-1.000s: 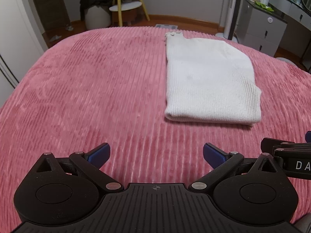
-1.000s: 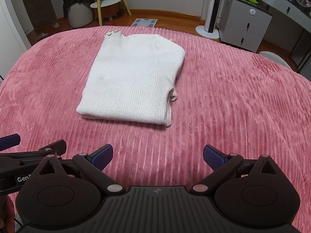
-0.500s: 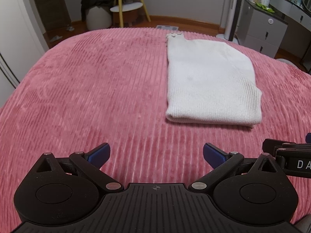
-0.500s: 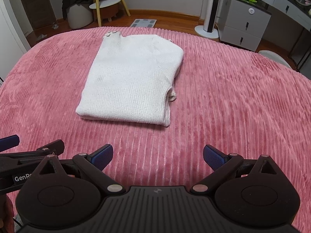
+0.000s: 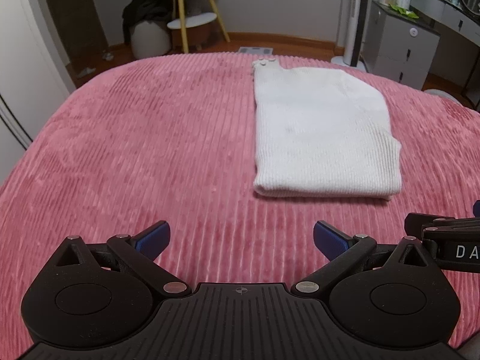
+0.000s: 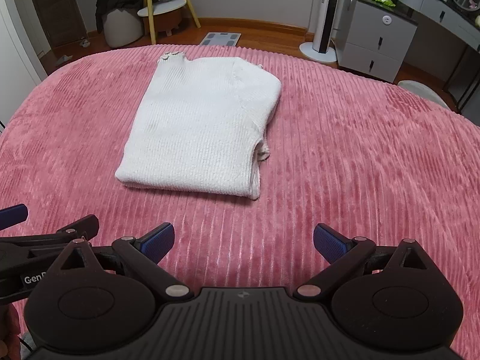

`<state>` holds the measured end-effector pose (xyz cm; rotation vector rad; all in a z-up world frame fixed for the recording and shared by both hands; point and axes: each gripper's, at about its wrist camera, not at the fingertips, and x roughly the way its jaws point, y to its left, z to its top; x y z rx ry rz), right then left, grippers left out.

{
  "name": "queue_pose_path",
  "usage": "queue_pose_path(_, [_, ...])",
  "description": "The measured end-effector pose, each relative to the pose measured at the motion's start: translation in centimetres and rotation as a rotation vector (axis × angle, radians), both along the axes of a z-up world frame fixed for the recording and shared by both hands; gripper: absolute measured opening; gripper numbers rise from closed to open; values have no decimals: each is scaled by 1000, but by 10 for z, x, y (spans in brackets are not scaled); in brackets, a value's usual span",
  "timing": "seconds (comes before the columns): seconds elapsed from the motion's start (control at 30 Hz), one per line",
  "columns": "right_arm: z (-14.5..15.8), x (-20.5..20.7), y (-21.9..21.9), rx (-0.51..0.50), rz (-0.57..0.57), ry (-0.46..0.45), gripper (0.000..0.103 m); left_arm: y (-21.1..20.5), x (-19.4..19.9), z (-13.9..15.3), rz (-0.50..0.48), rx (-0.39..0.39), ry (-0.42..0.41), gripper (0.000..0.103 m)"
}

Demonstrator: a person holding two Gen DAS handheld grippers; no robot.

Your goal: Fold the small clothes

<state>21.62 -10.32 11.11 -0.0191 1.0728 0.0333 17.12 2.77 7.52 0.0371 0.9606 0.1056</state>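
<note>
Sweater [image 5: 324, 138] unmoved since a second ago, white ribbed knit, folded flat on pink bedspread [image 5: 135, 150], left gripper [image 5: 241, 237] and right gripper [image 6: 243, 238] both spread wide, empty, well short of it.

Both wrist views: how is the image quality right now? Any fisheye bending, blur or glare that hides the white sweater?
Left wrist view: strong fisheye bows the pink bedspread; white sweater sharp, evenly lit, no glare; open left gripper crisp. Right wrist view: same barrel distortion, the room behind curves; sweater in focus, only a soft shadow under its near fold; open right gripper clear.
</note>
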Motion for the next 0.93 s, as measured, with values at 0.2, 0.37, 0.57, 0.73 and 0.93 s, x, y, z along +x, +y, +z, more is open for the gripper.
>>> queue_pose_path(0.2, [0,0,-1,1,-5,-5,99,-1,1,0,0,6,0,103])
queue_pose_path(0.37, [3,-2,0,-11,1,-20,99,-2,0,0,-5,11,-3,103])
queue_pose_path(0.57, [5,-3,0,-7,1,-25,99,-3,-1,1,-6,12,-5,103])
queue_pose_path(0.73, [5,-4,-1,-15,2,-31,99,-2,-1,2,-3,10,-9,103])
queue_pose_path(0.93, [6,-5,-2,-8,-5,-32,99,-5,-2,2,-20,15,-17,103])
